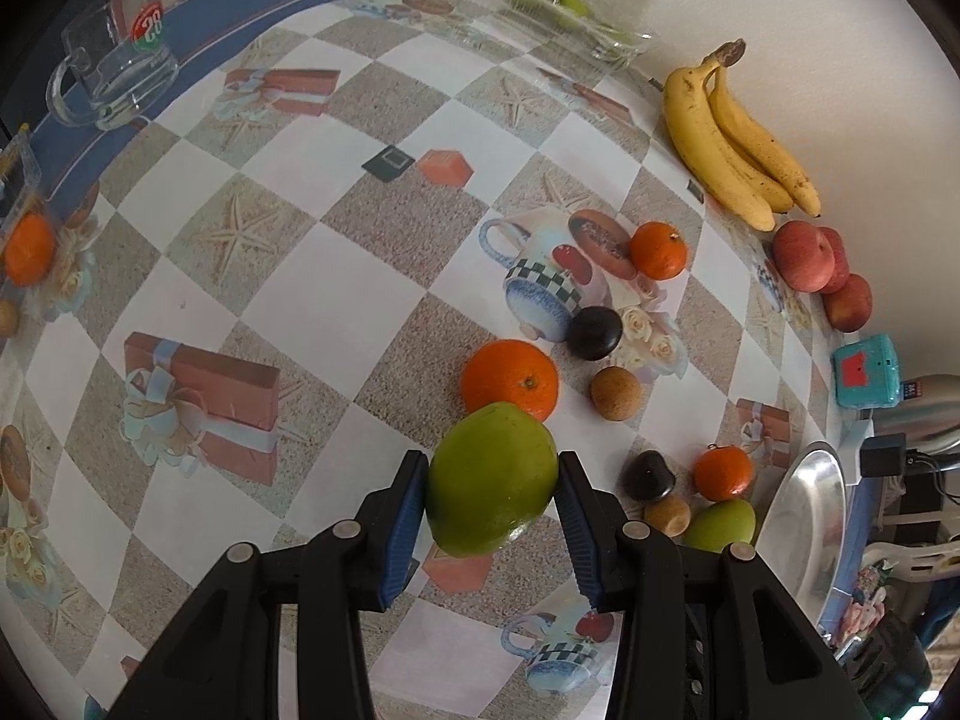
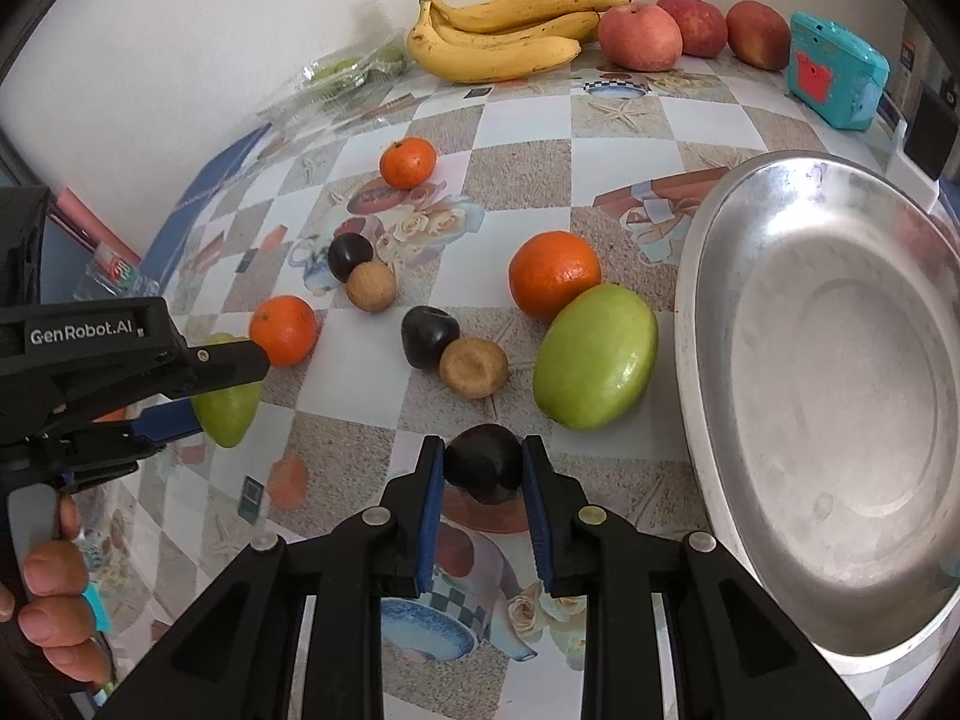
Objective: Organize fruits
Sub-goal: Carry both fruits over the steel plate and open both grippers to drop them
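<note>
My left gripper (image 1: 492, 489) is shut on a green mango (image 1: 492, 480), held just above the checked tablecloth; it also shows in the right wrist view (image 2: 225, 405). My right gripper (image 2: 483, 465) is shut on a dark plum (image 2: 483, 462), left of the steel plate (image 2: 840, 390). A second green mango (image 2: 594, 357), oranges (image 2: 553, 273), dark plums (image 2: 427, 336) and brown round fruits (image 2: 473, 367) lie loose on the table. Bananas (image 2: 504, 30) and red apples (image 2: 639, 36) sit by the wall.
A teal box (image 2: 834, 69) stands behind the plate. A clear tray with green fruit (image 1: 558, 6) sits by the wall. A glass mug (image 1: 114, 60) stands at the far left edge, with another orange (image 1: 27, 249) near it.
</note>
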### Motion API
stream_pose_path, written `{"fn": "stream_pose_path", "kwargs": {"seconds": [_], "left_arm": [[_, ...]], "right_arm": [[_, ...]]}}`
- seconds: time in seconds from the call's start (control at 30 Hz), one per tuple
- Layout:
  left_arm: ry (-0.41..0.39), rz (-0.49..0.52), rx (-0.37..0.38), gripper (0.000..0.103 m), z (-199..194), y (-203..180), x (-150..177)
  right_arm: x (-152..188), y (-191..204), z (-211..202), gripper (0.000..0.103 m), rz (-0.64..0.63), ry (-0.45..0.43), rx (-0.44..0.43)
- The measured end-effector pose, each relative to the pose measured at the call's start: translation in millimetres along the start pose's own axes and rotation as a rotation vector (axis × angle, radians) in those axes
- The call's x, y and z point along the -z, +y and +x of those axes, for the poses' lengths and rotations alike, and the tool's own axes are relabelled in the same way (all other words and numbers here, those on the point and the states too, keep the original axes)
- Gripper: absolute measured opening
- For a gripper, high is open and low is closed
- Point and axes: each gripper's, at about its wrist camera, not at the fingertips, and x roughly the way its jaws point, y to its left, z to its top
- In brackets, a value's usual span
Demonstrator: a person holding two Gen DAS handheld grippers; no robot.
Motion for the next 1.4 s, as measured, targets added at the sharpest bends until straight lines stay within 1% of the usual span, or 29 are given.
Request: {"fn": "stream_pose_path", "kwargs": {"seconds": [0.17, 0.37, 0.7, 0.9, 1.13, 1.27, 1.33, 1.4], "left_arm": [[-0.018, 0.007, 0.004, 0.046, -7.6, -3.7, -1.2], [-0.045, 0.024, 0.005, 0.046, -15.6, -11.8, -0.5], [-0.046, 0.111, 0.012, 0.046, -15.6, -45.6, 14.3], [-0.034, 0.200, 0.022, 0.046, -12.5, -76.7, 31.8], [-0.010, 0.308, 0.052, 0.046, -8.0, -113.6, 55.9], [-0.005, 0.386, 0.062, 0.046, -6.9, -135.6, 71.1], [-0.001, 0.419, 0.082, 0.046, -7.2, -146.3, 79.1], [0.008, 0.430, 0.107, 0.046, -6.3, -153.5, 83.7]], "right_arm": [[-3.4, -0.5, -14.0, 0.026, 0.020, -0.040, -0.032], [-8.9, -2.5, -32.7, 0.026, 0.042, -0.096, -0.046], [-12.6, -26.1, -50.6, 0.027, 0.112, -0.144, -0.021], [-14.8, -56.8, -65.6, 0.027, 0.180, -0.188, 0.037], [-10.3, -101.7, -76.5, 0.027, 0.269, -0.198, 0.137], [-8.1, -125.0, -86.0, 0.027, 0.310, -0.212, 0.170], [-7.5, -133.5, -90.1, 0.027, 0.320, -0.217, 0.192], [-6.3, -139.4, -93.9, 0.027, 0.326, -0.223, 0.215]]}}
